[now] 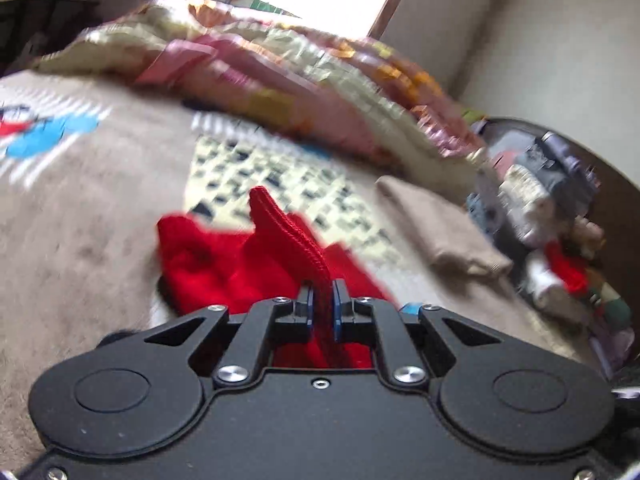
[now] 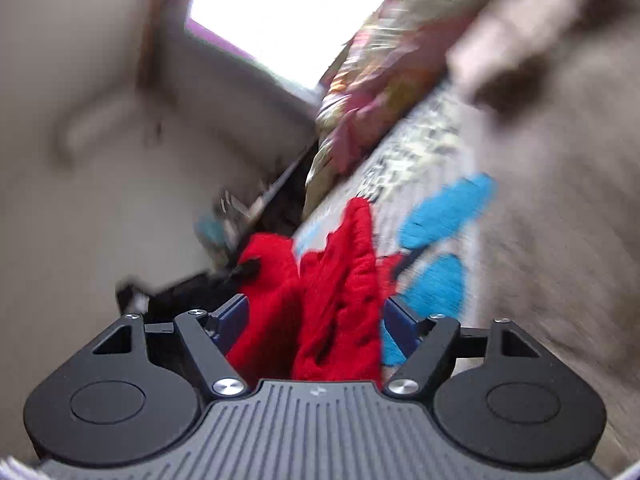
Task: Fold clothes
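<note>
The left claw (image 1: 323, 304) pinches a ribbed edge of the red knit (image 1: 224, 264), the rest of which lies bunched on the bed (image 1: 100, 216) over a patterned cloth (image 1: 280, 180). The right claw (image 2: 316, 320) is spread wide, with red knit (image 2: 332, 300) bunched between its fingers (image 2: 234, 316); both views are blurred.

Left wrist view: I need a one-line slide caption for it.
Left gripper, jaws shut on a red knit garment above a beige blanket.
</note>
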The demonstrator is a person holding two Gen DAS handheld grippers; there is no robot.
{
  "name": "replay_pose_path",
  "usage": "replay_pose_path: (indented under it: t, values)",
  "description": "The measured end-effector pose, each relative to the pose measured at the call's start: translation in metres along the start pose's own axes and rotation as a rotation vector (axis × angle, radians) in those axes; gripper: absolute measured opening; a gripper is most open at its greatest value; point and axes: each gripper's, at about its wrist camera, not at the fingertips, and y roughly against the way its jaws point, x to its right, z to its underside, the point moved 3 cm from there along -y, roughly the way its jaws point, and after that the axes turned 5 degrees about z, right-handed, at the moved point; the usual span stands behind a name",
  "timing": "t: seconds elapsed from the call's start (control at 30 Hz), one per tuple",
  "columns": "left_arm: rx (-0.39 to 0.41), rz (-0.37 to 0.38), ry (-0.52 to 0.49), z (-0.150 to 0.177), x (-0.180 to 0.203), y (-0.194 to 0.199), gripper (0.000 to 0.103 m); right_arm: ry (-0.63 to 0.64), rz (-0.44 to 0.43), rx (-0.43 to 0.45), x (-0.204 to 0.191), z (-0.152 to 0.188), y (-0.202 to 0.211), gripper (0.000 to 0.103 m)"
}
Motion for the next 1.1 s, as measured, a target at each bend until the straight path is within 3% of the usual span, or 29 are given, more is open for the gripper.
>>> replay_pose_path:
  t: [0.2, 0.33, 0.4, 0.47, 0.57, 0.77, 0.8, 0.87, 0.97, 1.03, 1.1]
  values:
    - [0.056, 0.071, 0.036, 0.006, -0.012, 0.000, 0.008, 0.507, 0.026, -0.066, -0.090, 0.011, -0.054, 0.073]
    - [-0.059, -0.035, 0.001, 0.022, -0.027, -0.016, 0.008, 0.697, -0.008, -0.091, -0.129, 0.016, -0.089, 0.072]
    - [-0.016, -0.024, 0.026, 0.021, -0.029, -0.007, 0.008, 0.754, -0.014, -0.121, -0.140, 0.018, -0.106, 0.072]
    - [0.040, -0.001, 0.062, 0.019, -0.031, 0.003, 0.008, 0.783, -0.016, -0.216, -0.142, 0.025, -0.124, 0.072]
    - [-0.013, -0.061, 0.031, 0.022, -0.031, -0.001, 0.008, 0.812, 0.014, -0.445, -0.132, 0.042, -0.147, 0.073]
    - [-0.039, -0.158, -0.054, 0.022, -0.020, 0.001, 0.016, 0.847, -0.024, -0.439, -0.138, 0.041, -0.125, 0.073]
    - [-0.019, -0.187, -0.074, 0.020, -0.014, 0.010, 0.025, 0.848, -0.043, -0.429, -0.139, 0.040, -0.116, 0.073]
    - [0.025, -0.225, -0.119, 0.017, -0.002, 0.027, 0.026, 0.865, -0.057, -0.398, -0.141, 0.037, -0.101, 0.073]
    - [0.073, -0.205, -0.173, 0.018, 0.017, 0.046, 0.026, 0.806, -0.069, -0.308, -0.140, 0.019, -0.091, 0.072]
    - [0.063, -0.145, -0.207, 0.023, 0.027, 0.047, 0.026, 0.781, -0.035, -0.265, -0.138, 0.010, -0.096, 0.064]
    - [0.016, -0.139, -0.264, 0.031, 0.032, 0.036, 0.026, 0.792, 0.011, -0.287, -0.134, 0.013, -0.113, 0.060]
